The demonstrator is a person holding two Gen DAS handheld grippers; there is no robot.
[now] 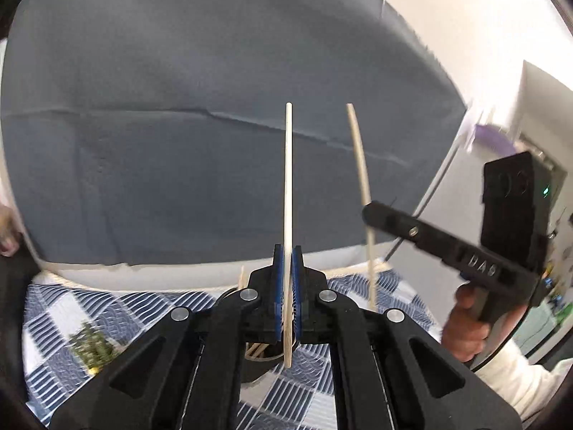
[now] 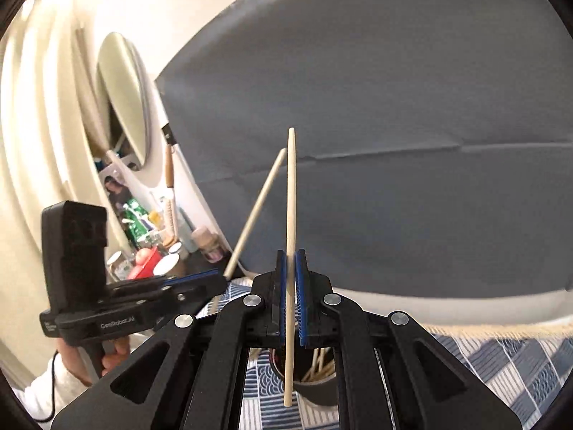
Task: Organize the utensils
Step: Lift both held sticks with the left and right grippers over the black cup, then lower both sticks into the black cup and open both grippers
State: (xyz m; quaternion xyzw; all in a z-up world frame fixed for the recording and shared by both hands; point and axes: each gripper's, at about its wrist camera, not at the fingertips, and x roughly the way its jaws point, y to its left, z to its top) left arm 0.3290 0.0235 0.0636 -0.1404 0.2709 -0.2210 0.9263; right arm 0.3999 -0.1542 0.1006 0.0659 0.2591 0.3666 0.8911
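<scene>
My left gripper (image 1: pixel 288 261) is shut on a pale wooden chopstick (image 1: pixel 288 179), which stands upright between the blue pads. To its right, my right gripper (image 1: pixel 369 213) is clamped on a second chopstick (image 1: pixel 360 157). In the right wrist view, that right gripper (image 2: pixel 290 261) grips its chopstick (image 2: pixel 290 197) upright, and the left gripper (image 2: pixel 218 277) holds the other chopstick (image 2: pixel 258 208) tilted. Below both grippers stands a dark cup (image 2: pixel 318 390) with several more chopsticks in it, also seen as the cup (image 1: pixel 258 358) partly hidden behind the left gripper's body.
A blue and white patterned cloth (image 1: pixel 71 308) covers the table. A grey backdrop (image 1: pixel 215 107) rises behind it. A blurred green object (image 1: pixel 91 345) lies at the left. A cluttered shelf (image 2: pixel 150 236) and a round mirror (image 2: pixel 123 96) are beyond the left side. Hands (image 1: pixel 465 326) grip the handles.
</scene>
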